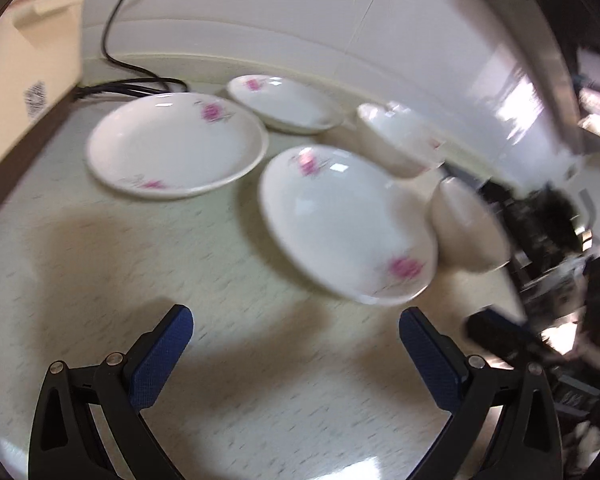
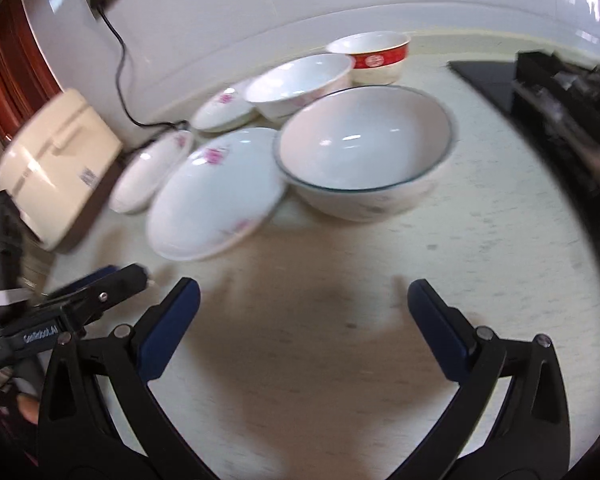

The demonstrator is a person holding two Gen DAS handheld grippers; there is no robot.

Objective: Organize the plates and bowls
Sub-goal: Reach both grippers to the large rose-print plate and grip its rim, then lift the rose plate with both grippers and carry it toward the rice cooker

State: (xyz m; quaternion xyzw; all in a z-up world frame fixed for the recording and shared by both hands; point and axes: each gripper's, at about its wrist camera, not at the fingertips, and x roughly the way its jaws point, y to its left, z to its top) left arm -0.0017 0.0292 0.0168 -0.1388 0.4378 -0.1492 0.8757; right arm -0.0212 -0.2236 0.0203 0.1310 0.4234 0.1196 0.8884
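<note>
Three white plates with pink flowers lie on the counter: a near one [image 1: 346, 222] [image 2: 216, 192], a left one [image 1: 176, 144] [image 2: 150, 170] and a far one [image 1: 284, 102] [image 2: 224, 110]. A large white bowl with a dark rim [image 2: 366, 150] [image 1: 466, 226] stands right of the near plate. Behind it are a white bowl [image 2: 300, 82] [image 1: 398, 136] and a red-banded bowl [image 2: 374, 56]. My left gripper [image 1: 296, 338] is open and empty, short of the near plate; it also shows in the right wrist view [image 2: 112, 278]. My right gripper [image 2: 304, 310] is open and empty in front of the large bowl.
A cream rice cooker [image 2: 56, 168] [image 1: 24, 60] stands at the left with a black cable [image 1: 116, 32] running up the white wall. A black stove [image 2: 560, 108] sits at the right. The speckled counter [image 1: 260, 392] lies under both grippers.
</note>
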